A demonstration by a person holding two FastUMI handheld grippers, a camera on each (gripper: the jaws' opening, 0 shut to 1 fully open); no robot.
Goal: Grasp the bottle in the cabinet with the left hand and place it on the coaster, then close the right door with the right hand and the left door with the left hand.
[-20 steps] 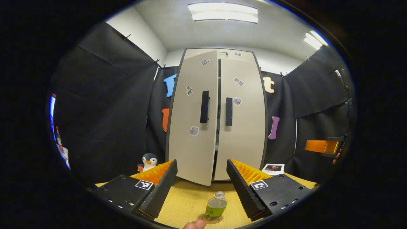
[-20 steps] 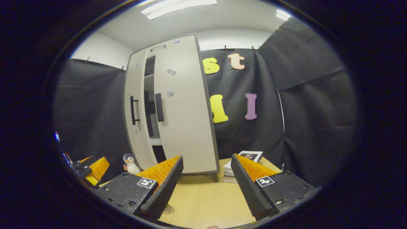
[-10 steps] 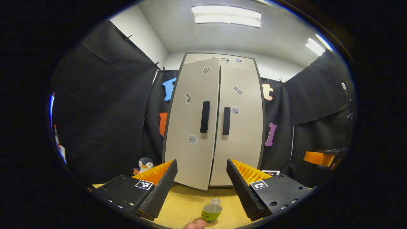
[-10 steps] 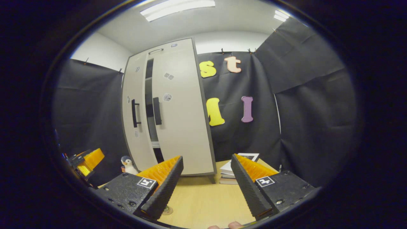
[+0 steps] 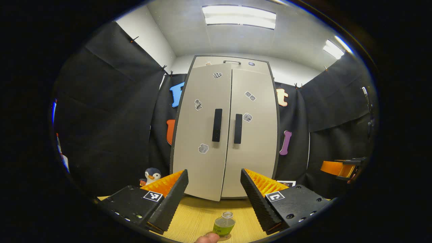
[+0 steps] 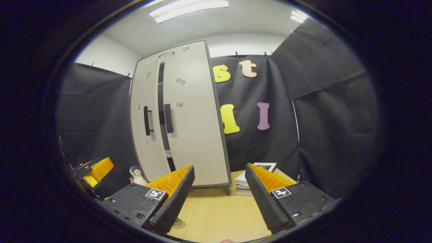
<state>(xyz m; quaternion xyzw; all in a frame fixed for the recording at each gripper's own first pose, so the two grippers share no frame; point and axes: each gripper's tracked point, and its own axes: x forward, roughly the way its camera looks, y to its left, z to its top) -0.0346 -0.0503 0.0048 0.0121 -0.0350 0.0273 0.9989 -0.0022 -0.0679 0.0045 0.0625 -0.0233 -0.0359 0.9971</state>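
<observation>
Small clear bottle [image 5: 224, 225] of green liquid, capless, green label unreadable, upright on the coaster [image 5: 225, 237]; left gripper [image 5: 214, 195] and right gripper [image 6: 219, 192] fingers apart, holding nothing.

Bright even light from ceiling panels [image 5: 239, 19], soft shadows, sharp focus, strong fisheye bending at edges

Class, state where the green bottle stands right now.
In the left gripper view the bottle stands low at centre on the wooden table, between the left gripper fingers, in front of the cabinet.
</observation>
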